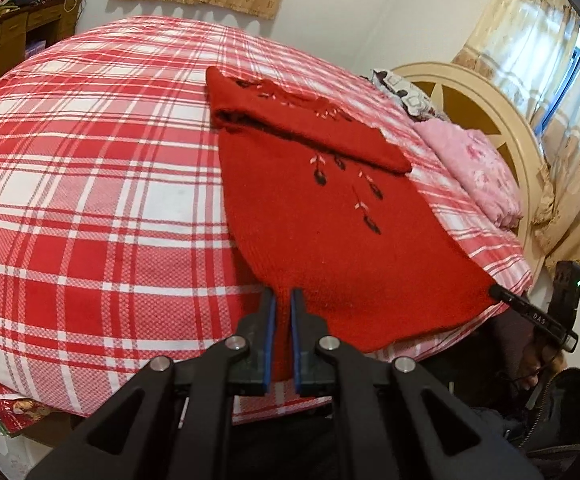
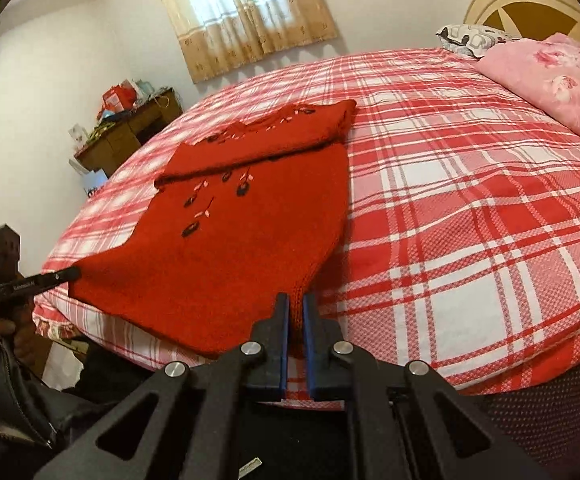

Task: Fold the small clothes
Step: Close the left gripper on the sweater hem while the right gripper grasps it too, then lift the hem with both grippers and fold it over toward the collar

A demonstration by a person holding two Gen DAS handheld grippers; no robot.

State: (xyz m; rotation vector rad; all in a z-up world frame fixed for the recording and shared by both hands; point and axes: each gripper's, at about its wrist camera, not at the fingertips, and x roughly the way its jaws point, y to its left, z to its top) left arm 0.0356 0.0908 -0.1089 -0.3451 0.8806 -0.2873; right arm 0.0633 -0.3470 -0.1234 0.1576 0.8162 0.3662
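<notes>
A red knitted sweater with dark flower embroidery lies on the plaid bed, its far part folded over; it also shows in the right wrist view. My left gripper is shut on the sweater's near hem corner at the bed's edge. My right gripper is shut on the other near hem corner. Each gripper shows in the other's view, the right gripper at the hem's right corner and the left gripper at its left corner.
The bed has a red and white plaid cover. A pink folded quilt and a patterned pillow lie by the round headboard. A wooden desk with clutter stands by the wall. Curtains hang behind.
</notes>
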